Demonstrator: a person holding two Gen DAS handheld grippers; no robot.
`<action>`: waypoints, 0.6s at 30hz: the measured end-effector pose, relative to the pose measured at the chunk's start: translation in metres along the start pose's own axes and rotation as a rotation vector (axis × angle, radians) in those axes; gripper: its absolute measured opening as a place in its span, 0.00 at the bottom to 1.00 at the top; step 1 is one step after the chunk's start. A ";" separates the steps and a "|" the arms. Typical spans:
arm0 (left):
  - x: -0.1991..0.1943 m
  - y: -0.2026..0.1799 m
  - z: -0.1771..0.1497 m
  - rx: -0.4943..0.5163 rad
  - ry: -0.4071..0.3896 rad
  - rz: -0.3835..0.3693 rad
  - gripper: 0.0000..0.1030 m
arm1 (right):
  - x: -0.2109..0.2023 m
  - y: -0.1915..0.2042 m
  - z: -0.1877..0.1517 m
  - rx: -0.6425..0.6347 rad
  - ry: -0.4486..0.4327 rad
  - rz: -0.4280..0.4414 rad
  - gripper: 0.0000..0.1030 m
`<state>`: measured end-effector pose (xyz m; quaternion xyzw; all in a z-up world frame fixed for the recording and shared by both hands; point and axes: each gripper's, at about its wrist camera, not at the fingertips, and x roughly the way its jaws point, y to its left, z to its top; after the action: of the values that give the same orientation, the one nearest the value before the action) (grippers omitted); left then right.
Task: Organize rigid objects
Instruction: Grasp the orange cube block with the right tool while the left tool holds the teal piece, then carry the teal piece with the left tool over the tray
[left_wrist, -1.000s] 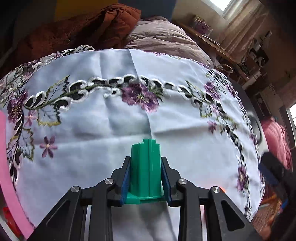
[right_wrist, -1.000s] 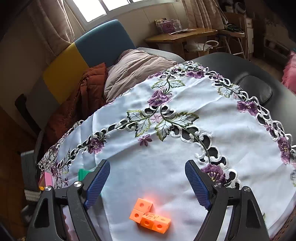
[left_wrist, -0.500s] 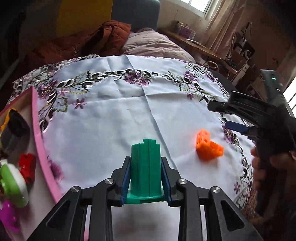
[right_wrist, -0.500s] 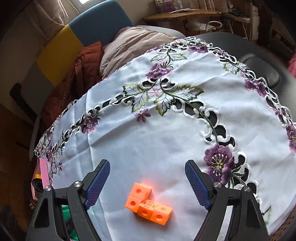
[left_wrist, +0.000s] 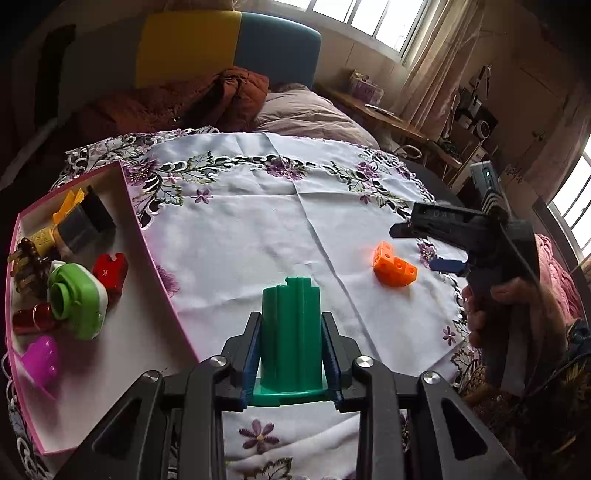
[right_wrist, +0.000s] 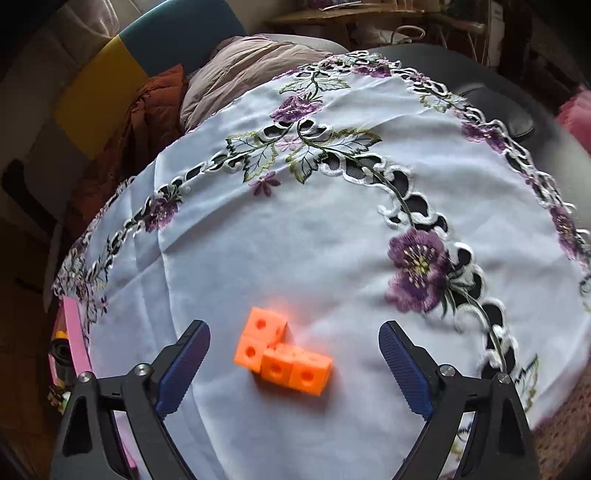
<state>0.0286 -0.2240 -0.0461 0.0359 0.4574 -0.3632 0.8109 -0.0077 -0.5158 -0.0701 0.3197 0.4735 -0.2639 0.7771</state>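
My left gripper is shut on a green ribbed plastic piece and holds it above the white embroidered tablecloth. A pink-rimmed tray lies to its left with several small objects in it. An orange block of joined cubes lies on the cloth between the open jaws of my right gripper. The block also shows in the left wrist view, with the right gripper just right of it.
The tray holds a green and white reel, a red piece, a magenta piece, a black block and others. A sofa with clothes lies behind the table. The tray's pink edge shows in the right wrist view.
My left gripper has pulled back and up with the green piece, bringing the tray further into view. My right gripper has moved forward, so the orange block now lies between its jaws.
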 end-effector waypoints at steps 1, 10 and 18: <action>-0.003 0.001 -0.001 -0.002 -0.007 -0.003 0.29 | -0.001 0.000 -0.004 0.001 -0.005 -0.006 0.91; -0.023 0.020 -0.011 -0.056 -0.042 -0.020 0.29 | 0.013 0.020 -0.014 -0.024 -0.017 -0.090 0.88; -0.039 0.033 -0.017 -0.078 -0.076 -0.006 0.29 | 0.029 0.054 -0.018 -0.205 0.011 -0.097 0.61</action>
<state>0.0244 -0.1717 -0.0351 -0.0110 0.4403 -0.3484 0.8274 0.0329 -0.4705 -0.0895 0.2165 0.5171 -0.2497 0.7896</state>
